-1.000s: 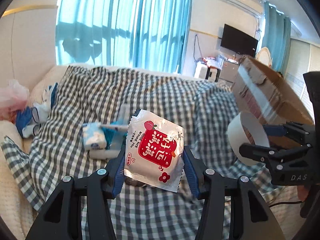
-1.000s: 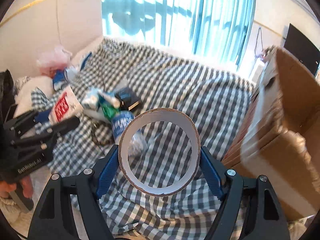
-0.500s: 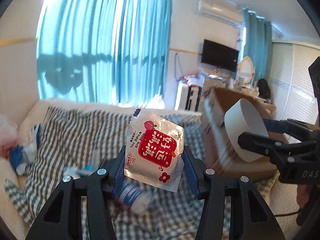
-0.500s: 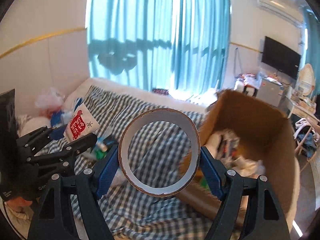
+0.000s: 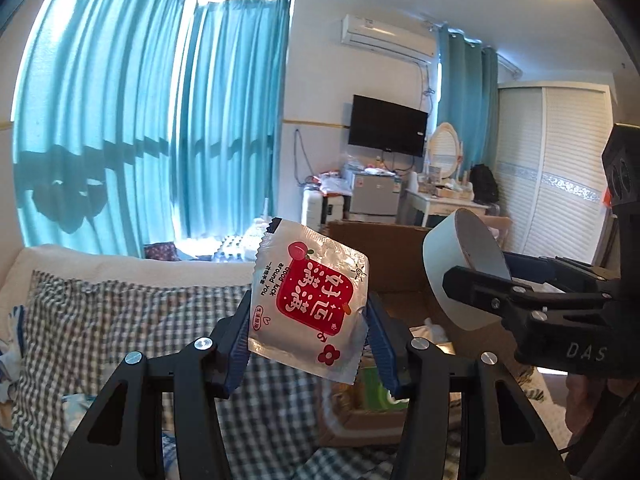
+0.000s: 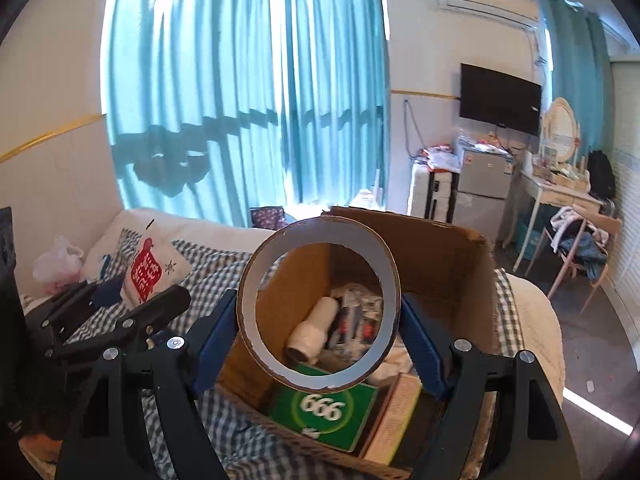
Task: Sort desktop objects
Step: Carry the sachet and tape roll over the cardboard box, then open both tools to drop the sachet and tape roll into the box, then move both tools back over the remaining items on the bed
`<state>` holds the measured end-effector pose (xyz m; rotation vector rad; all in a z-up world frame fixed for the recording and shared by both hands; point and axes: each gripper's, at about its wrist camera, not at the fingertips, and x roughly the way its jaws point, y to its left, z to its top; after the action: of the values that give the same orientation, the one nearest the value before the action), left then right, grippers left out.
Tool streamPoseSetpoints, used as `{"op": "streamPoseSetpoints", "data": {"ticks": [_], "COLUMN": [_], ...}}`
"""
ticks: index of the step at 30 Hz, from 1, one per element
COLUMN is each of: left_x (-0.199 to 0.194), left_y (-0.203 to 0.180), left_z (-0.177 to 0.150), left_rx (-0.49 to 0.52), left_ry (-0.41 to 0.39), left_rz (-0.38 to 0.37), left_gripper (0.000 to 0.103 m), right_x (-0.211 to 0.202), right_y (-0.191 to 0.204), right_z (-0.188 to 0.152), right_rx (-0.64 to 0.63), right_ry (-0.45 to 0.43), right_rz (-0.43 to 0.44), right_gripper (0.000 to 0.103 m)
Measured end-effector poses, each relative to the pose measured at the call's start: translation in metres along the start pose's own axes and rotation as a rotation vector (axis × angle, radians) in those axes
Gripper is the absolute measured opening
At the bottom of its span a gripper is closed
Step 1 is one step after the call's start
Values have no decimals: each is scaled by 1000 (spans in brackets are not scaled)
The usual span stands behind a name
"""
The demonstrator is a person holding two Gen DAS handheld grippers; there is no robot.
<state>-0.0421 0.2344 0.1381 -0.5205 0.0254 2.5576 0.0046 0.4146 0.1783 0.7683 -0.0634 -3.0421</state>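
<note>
Both grippers loaded and held in the air over the checked bedspread (image 5: 120, 320). Left gripper (image 5: 306, 338): blue pads closed at a middling gap on the lower part of a silvery snack sachet (image 5: 308, 304) with a red label; the sachet stands up above the fingers, tilted, gripped by its two side edges, probably so the flat pack does not fold or slip. Right gripper (image 6: 320, 320): fingers set wide and clamped across the outer wall of a tape roll (image 6: 318, 306), white outside with a brown card core; the roll faces the camera hole-on, pads on opposite sides, a stable hold for a rigid ring. Seen through and around the ring, an open cardboard box (image 6: 440, 264) sits just beyond and below the right gripper, on the right side of the bed. It already holds a green "666" pack (image 6: 324, 408), a white cylindrical bottle (image 6: 312, 328) and other small items too jumbled to name. In the left wrist view the same box lies just beyond the sachet, right of centre, with the right gripper and roll at far right. Judgement: box is the sorting destination; both items are being carried to it; release not yet made. Roll sits nearer the opening, so it looks better placed to drop first.
</note>
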Motion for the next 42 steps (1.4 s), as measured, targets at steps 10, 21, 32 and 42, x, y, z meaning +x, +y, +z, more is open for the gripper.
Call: {"op": "streamPoseSetpoints", "data": {"ticks": [10, 21, 32, 42], "left_x": [90, 116, 68, -7], "left_y": [-37, -61, -35, 51], "left_z": [-6, -16, -5, 10], "left_rx": [-43, 1, -55, -156], "left_ry": [124, 163, 107, 29], "left_rz": [-58, -90, 5, 123], "left_gripper": [53, 80, 103, 103], "right_x": [50, 60, 17, -1], "right_y": [-70, -109, -79, -2], "right_z": [-8, -9, 2, -5], "right_rx": [113, 215, 183, 80], "right_ry": [114, 101, -8, -20], "right_rz": [-99, -124, -99, 28], "right_gripper": [77, 95, 95, 95]}}
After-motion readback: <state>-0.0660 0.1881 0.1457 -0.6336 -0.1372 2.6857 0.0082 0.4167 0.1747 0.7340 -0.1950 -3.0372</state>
